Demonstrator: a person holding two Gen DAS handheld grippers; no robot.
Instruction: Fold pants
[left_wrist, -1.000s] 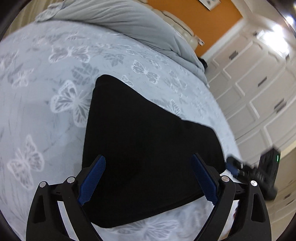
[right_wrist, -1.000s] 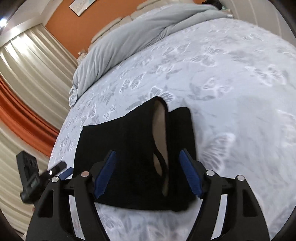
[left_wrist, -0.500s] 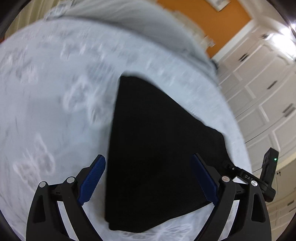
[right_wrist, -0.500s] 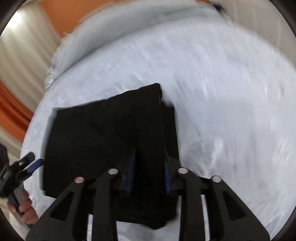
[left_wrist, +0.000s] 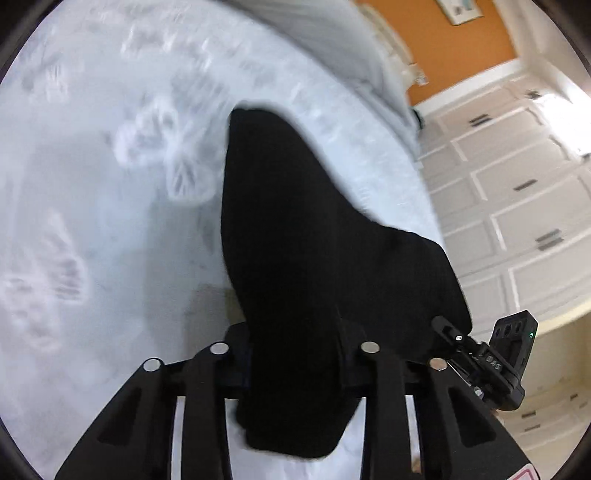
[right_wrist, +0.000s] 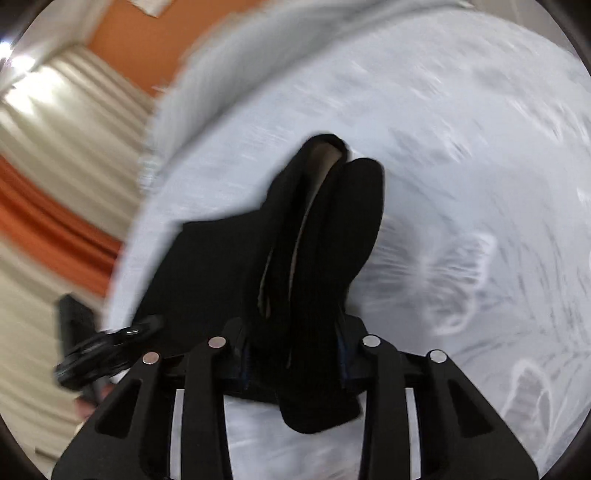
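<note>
Folded black pants (left_wrist: 314, 240) lie on a pale butterfly-print bed sheet (left_wrist: 92, 221). My left gripper (left_wrist: 295, 343) has its jaws closing, pinching the near left edge of the pants, so the cloth bunches up between the fingers. My right gripper (right_wrist: 295, 332) is shut on the near right end of the pants (right_wrist: 221, 266), where a beige lining shows in the fold. The cloth rises off the sheet at both grips. Each view catches the other gripper at its side: the right gripper (left_wrist: 480, 358) and the left gripper (right_wrist: 103, 343).
A grey duvet (left_wrist: 332, 48) lies across the far end of the bed. White wardrobe doors (left_wrist: 517, 221) stand beyond the bed's right side, and curtains (right_wrist: 55, 147) hang past its left side. The sheet (right_wrist: 480, 147) stretches wide around the pants.
Both grippers went from open above the pants to closed on the near edge. The right one closed first, then the left. The cloth now lifts and bunches at both grips.
</note>
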